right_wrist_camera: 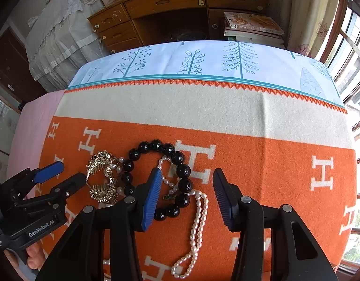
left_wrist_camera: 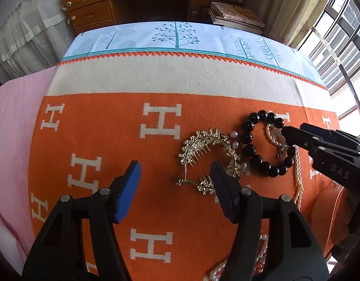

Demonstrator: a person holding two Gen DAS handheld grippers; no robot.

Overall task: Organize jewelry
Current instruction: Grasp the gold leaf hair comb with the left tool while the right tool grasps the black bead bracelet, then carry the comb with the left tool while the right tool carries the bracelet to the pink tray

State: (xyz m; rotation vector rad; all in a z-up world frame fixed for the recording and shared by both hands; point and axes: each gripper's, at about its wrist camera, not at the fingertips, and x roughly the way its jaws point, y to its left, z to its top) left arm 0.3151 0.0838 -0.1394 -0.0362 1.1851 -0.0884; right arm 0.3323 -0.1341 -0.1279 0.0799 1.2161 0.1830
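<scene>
Jewelry count on the orange blanket (right_wrist_camera: 261, 164): four kinds of pieces.

One black bead bracelet (right_wrist_camera: 177, 157) lay there, with about sixteen round beads that could be counted in the left wrist view. Two gold hair combs (left_wrist_camera: 203, 142) lay tangled together just beside it. One long pearl necklace (right_wrist_camera: 198, 222) ran doubled through the bracelet, and at least two loose pearls (left_wrist_camera: 234, 134) sat between the combs and the beads. Two grippers were in view, each with two fingers (right_wrist_camera: 151, 199). Behind the bed stood one stack of books (right_wrist_camera: 252, 27); their number could not be told.
</scene>
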